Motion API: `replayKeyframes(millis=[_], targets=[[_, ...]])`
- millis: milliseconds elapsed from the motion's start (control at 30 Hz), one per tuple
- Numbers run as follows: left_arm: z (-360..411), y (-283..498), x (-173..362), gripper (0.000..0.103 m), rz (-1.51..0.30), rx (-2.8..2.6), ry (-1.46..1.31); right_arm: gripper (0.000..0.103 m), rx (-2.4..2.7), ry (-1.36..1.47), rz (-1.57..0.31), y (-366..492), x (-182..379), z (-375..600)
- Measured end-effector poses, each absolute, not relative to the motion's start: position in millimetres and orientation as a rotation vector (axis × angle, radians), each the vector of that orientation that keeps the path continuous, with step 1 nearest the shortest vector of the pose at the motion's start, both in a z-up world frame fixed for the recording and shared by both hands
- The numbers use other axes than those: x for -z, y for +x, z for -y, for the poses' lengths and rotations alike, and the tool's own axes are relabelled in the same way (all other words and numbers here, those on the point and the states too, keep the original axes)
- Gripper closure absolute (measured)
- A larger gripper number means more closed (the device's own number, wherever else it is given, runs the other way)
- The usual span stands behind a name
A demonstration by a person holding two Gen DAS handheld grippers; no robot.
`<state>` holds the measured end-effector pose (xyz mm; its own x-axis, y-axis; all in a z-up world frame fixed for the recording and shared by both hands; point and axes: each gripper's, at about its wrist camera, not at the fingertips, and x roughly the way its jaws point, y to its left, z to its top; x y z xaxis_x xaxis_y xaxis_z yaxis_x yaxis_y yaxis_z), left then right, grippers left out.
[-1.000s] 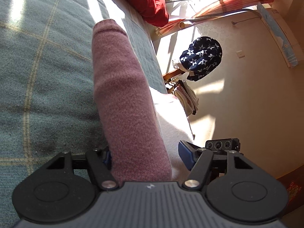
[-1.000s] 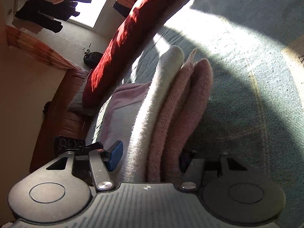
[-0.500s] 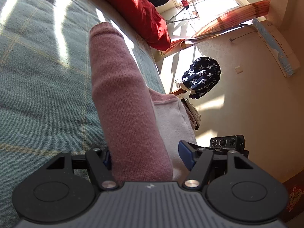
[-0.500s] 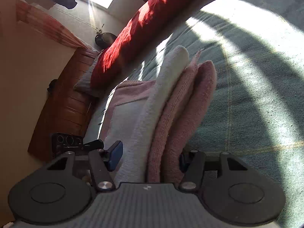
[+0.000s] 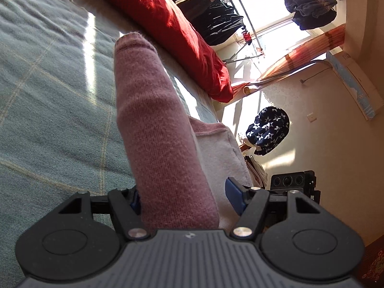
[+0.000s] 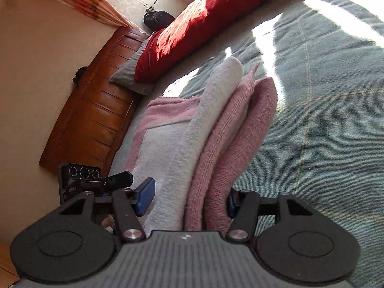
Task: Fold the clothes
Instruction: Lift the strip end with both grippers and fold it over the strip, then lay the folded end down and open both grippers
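1. A folded pink and white knitted garment [image 5: 158,129] is seen lying on the green plaid bedspread [image 5: 48,110], and its folded edge is reached by both tools at once.
2. In the left wrist view, the left gripper [image 5: 183,198] is set around the thick pink fold; the blue-padded fingers [image 5: 234,195] are spread wide, with the fabric lying between them. The left pad is pressed against the knit, while a gap is left at the right pad, so nothing is actually pinched there.
3. A paler, whitish layer of the same garment [image 5: 223,151] is seen just beside the pink fold, toward the edge of the bed.
4. In the right wrist view, the right gripper [image 6: 188,198] is placed around the stacked layers [image 6: 216,139]: white on the left, two pink folds on the right. Its fingers [image 6: 145,196] are held apart too; the right pad is touched by the pink fold, and the left pad is barely met by the white layer.
5. The other tool's camera housing [image 6: 80,175] is caught at the left edge of the right wrist view, near the garment.
6. A red duvet [image 6: 196,21] is bunched along the far side of the bed, well apart from the garment, and a wooden headboard [image 6: 96,110] is seen beyond it.
7. Dark clothes [image 5: 216,16] are hung on a drying rack by the sunlit window, and a navy star-print item [image 5: 268,129] is draped near the wall.
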<state>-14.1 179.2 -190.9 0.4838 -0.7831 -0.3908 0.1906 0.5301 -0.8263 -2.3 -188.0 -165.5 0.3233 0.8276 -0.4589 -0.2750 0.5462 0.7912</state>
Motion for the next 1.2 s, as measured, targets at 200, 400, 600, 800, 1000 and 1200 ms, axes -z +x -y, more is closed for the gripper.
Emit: replayKeyframes(millis=[200,400,600,800,1000,1200], targets=[[-250.0,-16.8,184.9,0.037,-0.829,0.587,-0.812,0.040,-0.876,0.610,-1.014,18.6,156.5,115.8],[-321.4,-19.6,182.8,0.037,-0.791,0.481,-0.830,0.040,-0.963,0.553,-1.054,35.4,158.7,36.9],[-398.6,-24.0,187.6,0.037,-0.752,0.356,-0.841,0.040,-1.046,0.502,-1.098,51.1,169.5,-41.9],[-456.2,-18.1,195.4,0.037,-0.714,0.251,-0.856,0.040,-1.114,0.430,-1.119,66.7,176.9,-116.6],[-504.2,-10.3,199.7,0.037,-0.684,0.163,-0.857,0.040,-1.147,0.416,-1.129,82.6,184.5,-177.1],[-536.1,-0.5,206.5,0.037,-0.669,0.111,-0.852,0.040,-1.173,0.394,-1.131,85.6,193.3,-218.6]])
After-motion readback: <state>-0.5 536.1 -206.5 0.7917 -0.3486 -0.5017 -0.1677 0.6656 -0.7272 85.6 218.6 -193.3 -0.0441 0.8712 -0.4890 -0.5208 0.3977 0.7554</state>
